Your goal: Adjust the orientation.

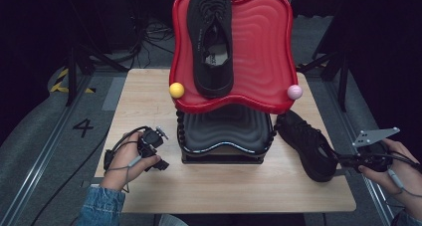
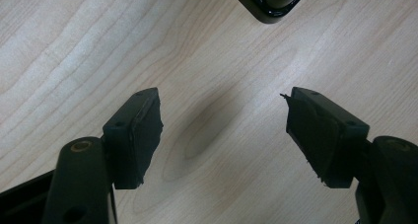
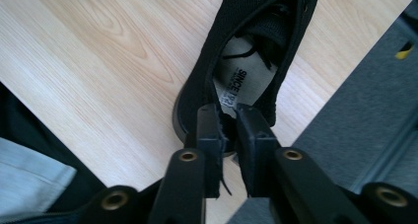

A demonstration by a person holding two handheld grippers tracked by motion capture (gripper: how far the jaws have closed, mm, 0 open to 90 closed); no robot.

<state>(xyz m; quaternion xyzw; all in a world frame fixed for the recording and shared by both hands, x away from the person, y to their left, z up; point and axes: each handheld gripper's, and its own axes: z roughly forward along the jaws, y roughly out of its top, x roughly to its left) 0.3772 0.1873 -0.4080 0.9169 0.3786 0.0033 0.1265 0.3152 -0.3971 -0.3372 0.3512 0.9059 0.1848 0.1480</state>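
From the high view, the room was dark around a pale wooden desk (image 1: 149, 111), cables trailing on the floor behind. A two-tier rack stood mid-desk: the red tray (image 1: 263, 47) on top carried one black shoe (image 1: 213, 37), laid lengthwise along its left half; the black tray (image 1: 226, 129) beneath looked empty to me. The second shoe (image 1: 306, 144) lay on the desk right of the rack, heel toward my right tool (image 1: 348, 161). My left tool (image 1: 158, 162) rested low on the desk, left of the rack.

In the left gripper view, its jaws stood wide apart over bare wood, nothing between them, a corner of the rack's black base (image 2: 268, 2) ahead.

In the right gripper view, the jaws were pinched on the heel rim of the second shoe (image 3: 246, 81), insole showing beyond. I judged that a thin hold: only fabric was clamped, so the shoe could swing, twist or slip out on lifting. It also sat near the desk's right edge, so a drop could send it to the floor, and the tray's raised lip could catch the toe.
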